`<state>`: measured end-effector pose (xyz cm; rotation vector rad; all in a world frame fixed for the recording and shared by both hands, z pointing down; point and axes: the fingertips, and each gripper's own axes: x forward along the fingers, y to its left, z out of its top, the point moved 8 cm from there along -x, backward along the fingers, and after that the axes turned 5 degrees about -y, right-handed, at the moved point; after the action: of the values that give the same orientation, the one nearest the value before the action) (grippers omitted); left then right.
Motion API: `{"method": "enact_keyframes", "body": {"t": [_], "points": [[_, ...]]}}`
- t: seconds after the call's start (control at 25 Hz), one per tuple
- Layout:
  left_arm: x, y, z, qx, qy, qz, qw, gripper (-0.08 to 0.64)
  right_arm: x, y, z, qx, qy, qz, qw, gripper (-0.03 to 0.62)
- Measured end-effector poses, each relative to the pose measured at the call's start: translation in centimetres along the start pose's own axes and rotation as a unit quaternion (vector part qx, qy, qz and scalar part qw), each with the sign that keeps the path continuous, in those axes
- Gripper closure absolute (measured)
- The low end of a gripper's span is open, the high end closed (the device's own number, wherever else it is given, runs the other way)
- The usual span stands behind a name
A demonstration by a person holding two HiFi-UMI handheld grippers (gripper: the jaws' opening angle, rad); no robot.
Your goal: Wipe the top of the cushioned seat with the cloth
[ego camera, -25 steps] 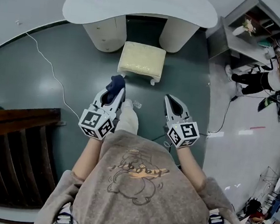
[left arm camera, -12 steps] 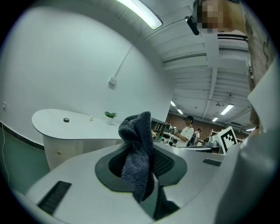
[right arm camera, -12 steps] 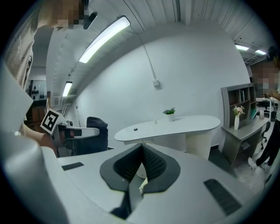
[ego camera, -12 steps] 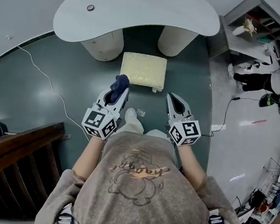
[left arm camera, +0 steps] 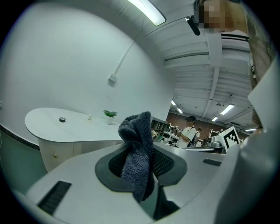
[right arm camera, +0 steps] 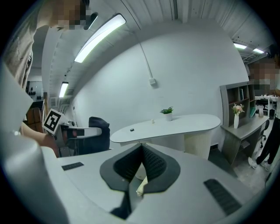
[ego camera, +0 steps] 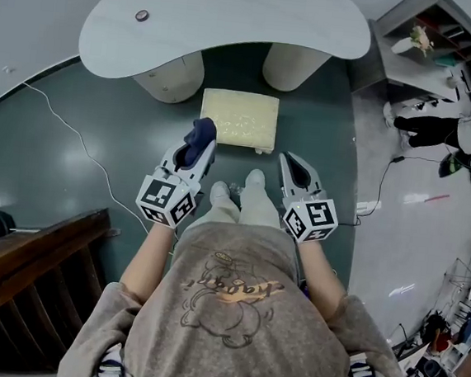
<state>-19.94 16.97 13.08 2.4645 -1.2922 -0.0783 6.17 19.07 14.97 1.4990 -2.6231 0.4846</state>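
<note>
stepping forward, the person has brought both claws nearer the cushioned seat (ego camera: 239, 118) than a second ago, and a second shoe (ego camera: 255, 180) now shows between them. in the head view the seat stands on the dark floor (ego camera: 73, 151) just in front of the curved white desk (ego camera: 227, 17), its pale top not yet touched. the left claw (ego camera: 198, 148) is held out low ahead of the body, elbow bent, its tip just short of the seat's near left corner. the right claw (ego camera: 292, 168) is level with it, near the seat's right corner but apart from it.

the left gripper view shows the jaws clamped on the cloth (left arm camera: 136, 151), a dark blue towelling bunch that stands above the tips and droops below them. it looks soft, light and floppy, so i judge the grip near its middle sound, though the loose top would need pressing flat on the seat, which should itself give under pressure.

the right gripper view shows the jaws closed tip to tip with nothing held; a pale sliver, likely the seat, shows through the slit beneath.
</note>
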Motion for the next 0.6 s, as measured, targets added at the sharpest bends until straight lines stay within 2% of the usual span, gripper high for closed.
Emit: {"method": "enact_keyframes", "body": {"t": [0.36, 0.6], "points": [[3.8, 1.7, -0.9, -0.001, 0.006, 0.019, 0.9998, 0.462, 3.3, -3.8, -0.4, 0.005, 0.01, 0.007, 1.0, 0.588], [6.3, 2.8, -2.6, -0.001, 0.017, 0.028, 0.9994, 0.462, 5.6, -6.3, -2.1, 0.008, 0.02, 0.015, 1.0, 0.588]]}}
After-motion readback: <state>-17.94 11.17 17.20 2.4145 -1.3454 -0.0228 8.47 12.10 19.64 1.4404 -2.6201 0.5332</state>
